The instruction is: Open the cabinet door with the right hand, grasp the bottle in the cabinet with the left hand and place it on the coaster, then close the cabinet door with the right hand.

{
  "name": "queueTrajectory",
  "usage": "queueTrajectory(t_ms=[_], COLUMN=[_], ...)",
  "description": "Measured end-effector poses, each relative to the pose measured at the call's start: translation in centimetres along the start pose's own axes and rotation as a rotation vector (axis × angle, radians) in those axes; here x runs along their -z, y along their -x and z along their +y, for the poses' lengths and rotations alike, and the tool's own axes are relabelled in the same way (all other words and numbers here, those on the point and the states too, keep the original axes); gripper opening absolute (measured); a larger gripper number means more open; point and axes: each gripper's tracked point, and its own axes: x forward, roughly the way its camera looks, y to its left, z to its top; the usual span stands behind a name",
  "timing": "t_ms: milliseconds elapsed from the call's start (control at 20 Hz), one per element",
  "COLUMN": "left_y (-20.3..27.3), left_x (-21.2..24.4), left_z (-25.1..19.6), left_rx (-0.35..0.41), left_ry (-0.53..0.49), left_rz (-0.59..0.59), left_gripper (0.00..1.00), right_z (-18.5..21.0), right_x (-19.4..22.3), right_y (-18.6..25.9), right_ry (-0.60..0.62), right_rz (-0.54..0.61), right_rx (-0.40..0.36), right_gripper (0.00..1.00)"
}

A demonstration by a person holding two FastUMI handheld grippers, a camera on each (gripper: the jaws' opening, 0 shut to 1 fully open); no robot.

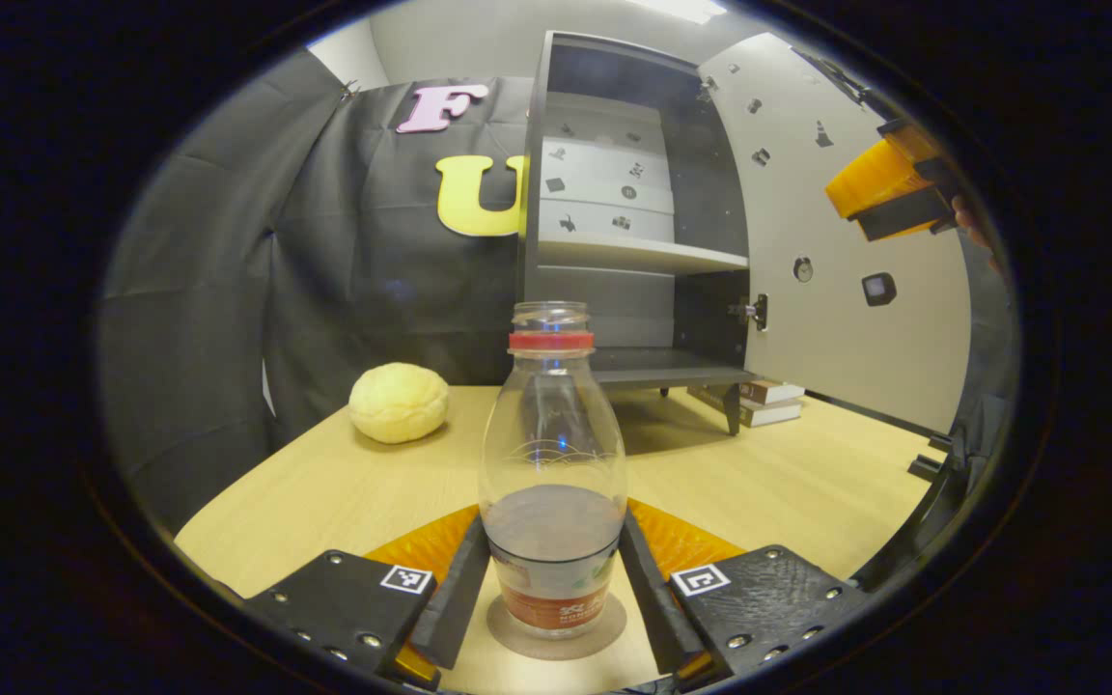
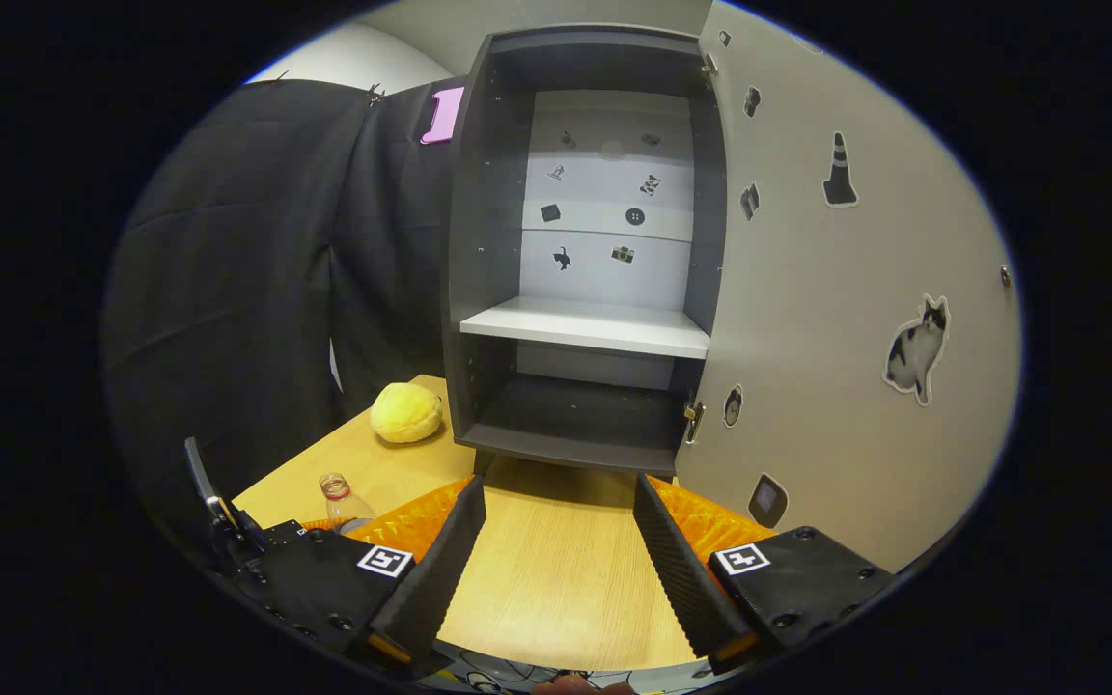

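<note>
My left gripper [image 1: 554, 589] brackets the bottle [image 1: 553, 483] standing on the coaster [image 1: 556, 632]; whether its fingers touch it I cannot tell. My right gripper [image 2: 559, 569] waits open before the door [image 2: 846, 319], ready for closing.

The clear plastic bottle with a red neck ring [image 1: 553, 463] stands upright on the round brown coaster [image 1: 556, 632] on the light wooden counter [image 1: 807, 483]. Behind it stands the dark open cabinet [image 1: 614, 241], its pale door [image 1: 846, 290] swung right. A yellow bun-shaped toy [image 1: 399, 402] lies left of the cabinet.
</note>
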Motion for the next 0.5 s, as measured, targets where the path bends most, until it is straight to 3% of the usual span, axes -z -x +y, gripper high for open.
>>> queueTrajectory(t_ms=[100, 150, 250, 300, 500], left_y=[0.4, 0.6, 1.1, 1.4, 2.9], left_x=[0.2, 0.4, 0.4, 0.1, 0.5], left_z=[-0.1, -0.3, -0.3, -0.3, -0.7], left_rx=[-0.003, -0.004, -0.009, -0.013, -0.019], left_ry=[-0.010, -0.007, 0.000, 0.008, 0.055], left_rz=[0.005, 0.016, 0.018, 0.018, 0.061], left_gripper=[0.77, 0.73, 0.79, 0.87, 0.88], right_z=[-0.2, -0.3, -0.5, -0.6, -0.8], right_x=[0.1, 0.0, -0.2, -0.3, -0.4], right_y=[0.2, 0.4, 0.6, 0.7, 1.5], right_ry=[-0.005, -0.005, -0.006, -0.006, -0.011], right_rz=[0.000, -0.005, -0.016, -0.020, -0.037], right_rx=[0.000, 0.002, 0.006, 0.007, 0.004], right_gripper=[0.98, 0.98, 0.98, 0.98, 0.98])
